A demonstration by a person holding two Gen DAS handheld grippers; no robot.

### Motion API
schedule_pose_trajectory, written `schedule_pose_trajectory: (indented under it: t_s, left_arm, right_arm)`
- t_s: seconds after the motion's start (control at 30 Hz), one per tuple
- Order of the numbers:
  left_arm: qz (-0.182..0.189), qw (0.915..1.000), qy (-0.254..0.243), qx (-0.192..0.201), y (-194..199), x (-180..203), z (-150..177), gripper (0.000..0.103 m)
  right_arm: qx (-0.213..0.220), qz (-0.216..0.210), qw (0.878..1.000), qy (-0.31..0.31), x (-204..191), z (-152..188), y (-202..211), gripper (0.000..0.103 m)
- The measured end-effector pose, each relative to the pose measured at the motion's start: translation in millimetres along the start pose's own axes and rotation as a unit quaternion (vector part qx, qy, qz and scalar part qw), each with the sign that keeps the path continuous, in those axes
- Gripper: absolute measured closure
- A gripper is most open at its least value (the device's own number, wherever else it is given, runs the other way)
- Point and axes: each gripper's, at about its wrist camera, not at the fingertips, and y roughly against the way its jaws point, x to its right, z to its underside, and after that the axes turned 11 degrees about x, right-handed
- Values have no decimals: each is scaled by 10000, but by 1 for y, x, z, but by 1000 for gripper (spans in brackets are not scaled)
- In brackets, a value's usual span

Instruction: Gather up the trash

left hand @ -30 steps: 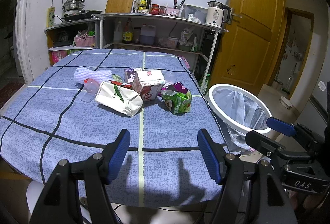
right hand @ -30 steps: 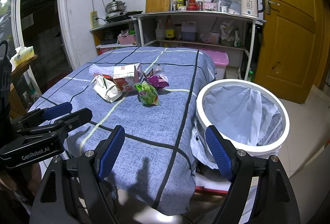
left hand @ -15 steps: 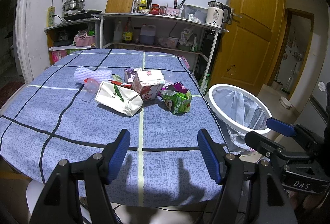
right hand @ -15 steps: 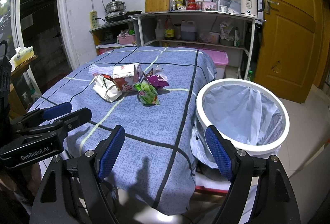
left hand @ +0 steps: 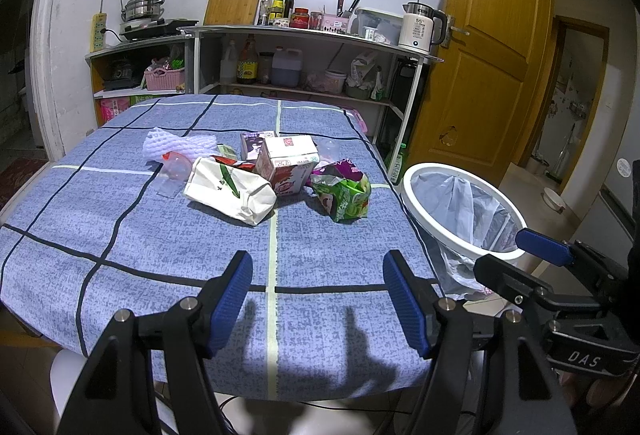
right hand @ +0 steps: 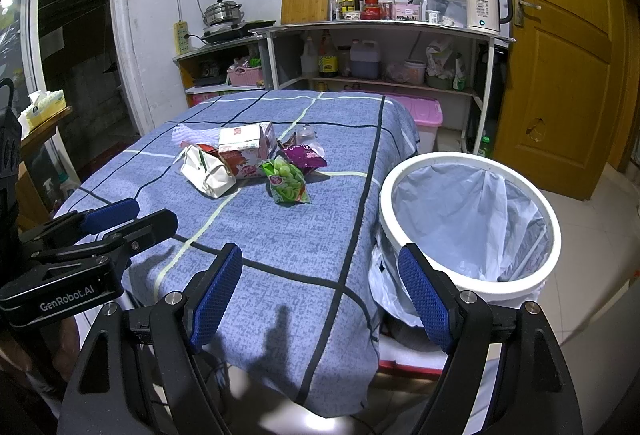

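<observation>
- On the blue checked counter (left hand: 120, 235), mid-surface, lies the trash: a white paper bag (left hand: 230, 190), a red-and-white carton (left hand: 289, 165), a green snack wrapper (left hand: 346, 197).
- Just beside the counter's edge stands a lined white bin (right hand: 468, 223).
- Left hand-held gripper (left hand: 318, 301) hovers spread, holding nothing.
- Right hand-held gripper (right hand: 320, 293) likewise spread, holding nothing.
</observation>
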Motion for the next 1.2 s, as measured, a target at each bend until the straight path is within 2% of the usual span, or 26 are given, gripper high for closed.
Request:
schedule_pose_trajectory:
  t_s: [1.03,1.2]
  left_arm:
    - [-42,10000,-13,-4,-2,6,4,33]
    - [13,9999,113,-96,-9,-1,7,33]
  right_arm:
    - [-30,-31,10000,5,0,1,-1,22]
    - [-88,-77,9999,-3,0,4,-9,22]
